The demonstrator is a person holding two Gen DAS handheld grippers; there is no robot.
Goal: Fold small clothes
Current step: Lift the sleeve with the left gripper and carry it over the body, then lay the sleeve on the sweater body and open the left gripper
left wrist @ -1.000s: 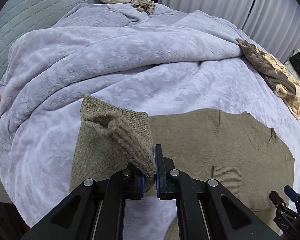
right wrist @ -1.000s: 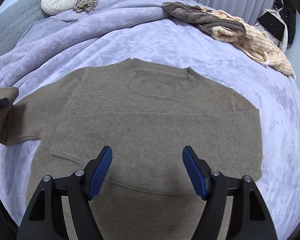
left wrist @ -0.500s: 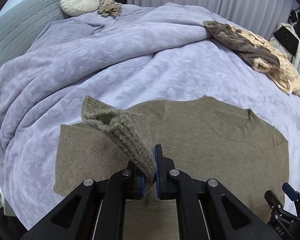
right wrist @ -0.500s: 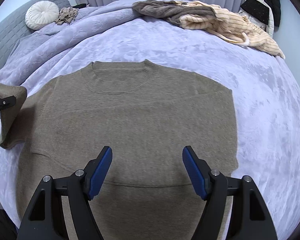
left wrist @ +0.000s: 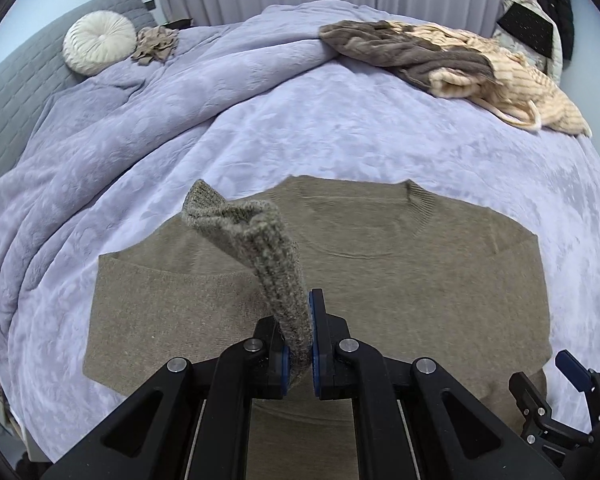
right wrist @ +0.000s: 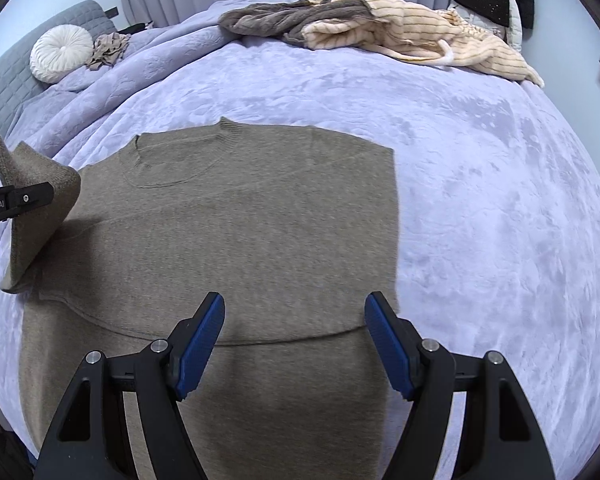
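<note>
Left gripper point(left wrist: 300, 344) is clamped tight on the sweater's sleeve cuff point(left wrist: 256, 240), lifting it over the sweater point(left wrist: 420, 288). Sweater's lying flat on the lavender blanket point(left wrist: 340, 120).

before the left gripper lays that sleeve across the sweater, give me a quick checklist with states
1. Left gripper shut on sleeve: ok.
2. Sleeve lifted off the sweater: ok.
3. Sweater body flat on the blanket: ok.
4. Right gripper open, holding nothing: ok.
5. Right gripper out of the fold path: not ok, it hangs over the lower body.
6. Other sleeve already folded in: cannot tell.
</note>
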